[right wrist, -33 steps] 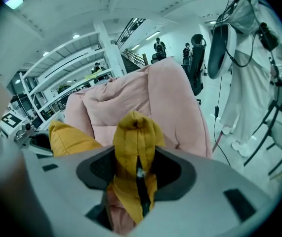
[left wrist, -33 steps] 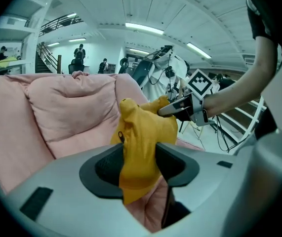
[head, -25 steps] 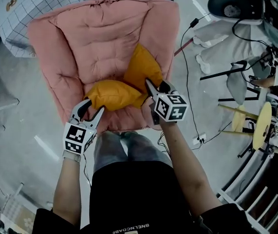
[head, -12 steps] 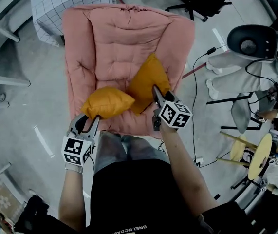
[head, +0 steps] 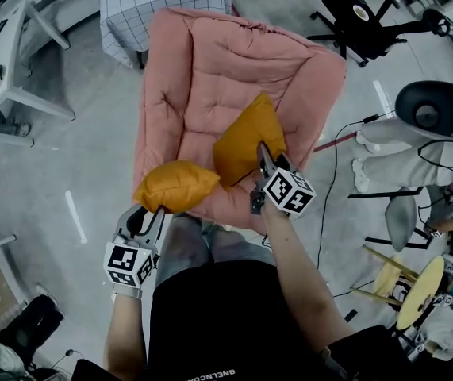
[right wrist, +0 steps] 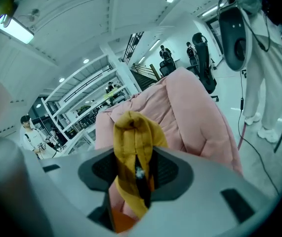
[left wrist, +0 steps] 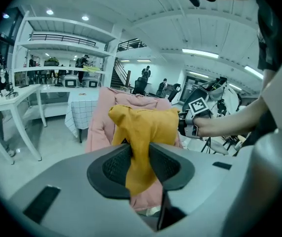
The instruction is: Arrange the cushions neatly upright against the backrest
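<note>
**Mustard cushions both gripped, neither yet stood against the backrest**

Mustard fabric fills both pairs of jaws. The left gripper (left wrist: 140, 163) has just been closing its jaws, and they now pinch a gathered corner of the left cushion (head: 177, 186); the right gripper (right wrist: 137, 168) is clamped on a bunched edge of the right cushion (head: 246, 140), where a dark zip seam shows. The left cushion hangs at the front left corner of the pink armchair (head: 156, 94), partly out over the floor and well short of the backrest (head: 242, 50); the right cushion lies tilted on the seat, one corner pointing up the seat, nearer the backrest than the other cushion.

By my reading the task is at an early stage; both grips are made, but carrying each cushion back, standing it upright and squaring the pair side by side all remain.

From so steeply above, I cannot tell whether the right cushion touches the backrest or only leans toward it; the person's legs cover the seat's front edge; the left cushion hides the left jaws' bite in the head view; each gripper view shows only the bunched corner, not how the cushion's body hangs.
</note>
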Motion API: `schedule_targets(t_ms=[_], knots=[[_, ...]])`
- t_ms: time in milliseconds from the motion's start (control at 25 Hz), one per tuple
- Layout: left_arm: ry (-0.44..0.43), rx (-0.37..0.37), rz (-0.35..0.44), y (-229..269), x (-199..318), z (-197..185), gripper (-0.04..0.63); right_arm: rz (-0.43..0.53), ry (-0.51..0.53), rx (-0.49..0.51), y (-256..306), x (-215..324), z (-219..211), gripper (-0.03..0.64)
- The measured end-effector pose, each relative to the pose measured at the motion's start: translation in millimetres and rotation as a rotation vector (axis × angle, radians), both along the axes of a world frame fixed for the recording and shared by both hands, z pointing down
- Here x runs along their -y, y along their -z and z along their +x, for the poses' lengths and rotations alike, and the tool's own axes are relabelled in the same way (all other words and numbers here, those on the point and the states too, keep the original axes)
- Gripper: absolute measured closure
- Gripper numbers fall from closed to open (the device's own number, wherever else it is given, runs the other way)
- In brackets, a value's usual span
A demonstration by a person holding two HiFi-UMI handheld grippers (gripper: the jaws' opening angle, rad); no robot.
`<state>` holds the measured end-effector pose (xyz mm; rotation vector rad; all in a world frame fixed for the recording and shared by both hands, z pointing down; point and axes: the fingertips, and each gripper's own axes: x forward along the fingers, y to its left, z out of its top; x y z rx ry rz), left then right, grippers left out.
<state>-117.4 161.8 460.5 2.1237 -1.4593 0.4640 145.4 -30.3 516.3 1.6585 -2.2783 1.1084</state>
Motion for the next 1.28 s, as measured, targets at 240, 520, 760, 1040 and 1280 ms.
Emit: schedule_targets(t_ms=[240, 520, 760, 1040, 1280], knots=[[0.083, 0.005, -0.035, -8.7, -16.4, -23.1, 0.472, 0.000, -0.038, 0.074, -9.6, 11.1, -31.5, 0.442], [0.073, 0.004, -0.051, -18.8, -12.3, -36.1, 0.477, -0.036, -0.205, 0.282, -36.8, 20.9, -52.1, 0.442], [0.049, -0.012, -0.066, -21.7, 9.1, -45.3, 0.486, -0.089, -0.399, 0.460, -74.4, 19.1, -50.5, 0.443], [-0.021, -0.037, -0.091, -30.6, 32.6, -36.8, 0.515, -0.101, -0.564, 0.619, -121.3, 10.1, -32.7, 0.443], [-0.068, -0.053, -0.114, -41.2, 54.8, -30.6, 0.532, -0.134, -0.717, 0.669, -161.7, -2.3, -13.7, 0.434]])
